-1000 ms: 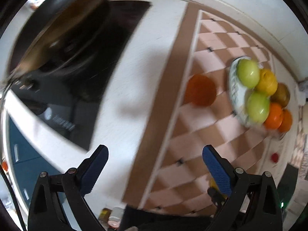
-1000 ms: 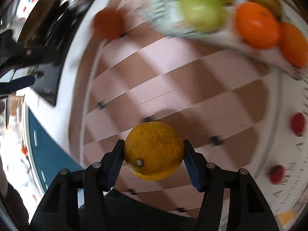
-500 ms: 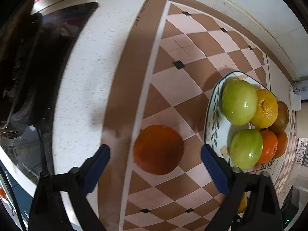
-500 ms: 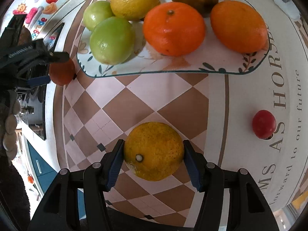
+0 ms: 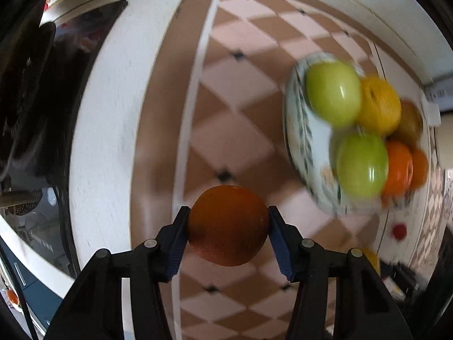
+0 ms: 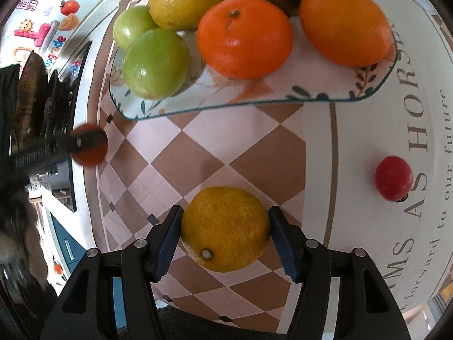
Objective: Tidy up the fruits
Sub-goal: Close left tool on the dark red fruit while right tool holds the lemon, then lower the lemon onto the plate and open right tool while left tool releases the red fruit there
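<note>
My left gripper [image 5: 226,228] points down at the checked mat, and its jaws are closing on a dark orange [image 5: 229,215], with both blue pads against its sides. The same dark orange [image 6: 92,157] shows at the left of the right wrist view, crossed by a left fingertip [image 6: 82,141]. My right gripper [image 6: 225,226] has a yellow citrus fruit [image 6: 226,221] between its pads; its jaws are easing open, though the pads still touch the fruit. Just beyond stands a flowered plate [image 6: 254,96] with green apples, a lemon and oranges; it shows blurred as the plate [image 5: 297,141] in the left wrist view.
A small red fruit [image 6: 393,178] lies on the white lettered part of the mat, right of the right gripper. A black stove top [image 5: 42,113] with a pan fills the left side. The counter edge and blue cabinet fronts [image 6: 70,249] run along the lower left.
The left gripper moved down over the dark orange and closed from wide open onto it. The right gripper drew nearer the plate with the yellow fruit, which has turned a little between the pads.
</note>
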`<state>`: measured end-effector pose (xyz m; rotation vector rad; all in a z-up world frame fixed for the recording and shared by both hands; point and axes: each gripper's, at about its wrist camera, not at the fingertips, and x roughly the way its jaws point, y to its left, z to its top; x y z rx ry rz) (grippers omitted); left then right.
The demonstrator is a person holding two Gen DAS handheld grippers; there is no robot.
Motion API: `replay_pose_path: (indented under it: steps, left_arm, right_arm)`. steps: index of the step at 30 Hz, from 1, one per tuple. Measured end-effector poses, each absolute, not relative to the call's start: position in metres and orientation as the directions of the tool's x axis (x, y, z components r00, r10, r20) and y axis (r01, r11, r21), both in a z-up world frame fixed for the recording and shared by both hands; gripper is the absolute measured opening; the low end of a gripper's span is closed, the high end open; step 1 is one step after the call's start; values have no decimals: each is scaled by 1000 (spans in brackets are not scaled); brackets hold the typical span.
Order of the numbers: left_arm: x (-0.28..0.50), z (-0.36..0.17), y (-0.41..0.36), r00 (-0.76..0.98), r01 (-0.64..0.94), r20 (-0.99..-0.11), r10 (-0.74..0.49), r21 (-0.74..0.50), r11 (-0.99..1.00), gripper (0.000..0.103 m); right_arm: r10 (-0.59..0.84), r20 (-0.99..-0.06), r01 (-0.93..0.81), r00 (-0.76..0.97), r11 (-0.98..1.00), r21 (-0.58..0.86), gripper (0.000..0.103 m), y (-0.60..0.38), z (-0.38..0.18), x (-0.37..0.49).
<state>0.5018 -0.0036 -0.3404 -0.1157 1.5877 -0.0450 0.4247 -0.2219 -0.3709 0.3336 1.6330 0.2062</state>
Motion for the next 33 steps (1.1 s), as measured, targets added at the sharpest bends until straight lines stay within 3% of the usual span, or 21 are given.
replay_pose_path:
  steps: [11,16,21,33]
  left_arm:
    - [457,-329,-8,-2,-125,-983,-186,-184,975,51]
    - [481,-297,-7,59,-170,-960,-274,-280,945,51]
    - [518,-286,-6,95,-209,-944,-317,-330,920,51]
    - [558,-319,-17,25,-247,-953,-301,-297,922,52]
  right_arm:
    - [304,-952,34,-17,952,304,62,-217,-349,421]
    - [357,-930,116,81,924,365,62,-251,-315,433]
    - [322,-930,202,175,913,354,62,-305,-292,468]
    - [204,-956,227,210,941,251,62,-353,-301,570]
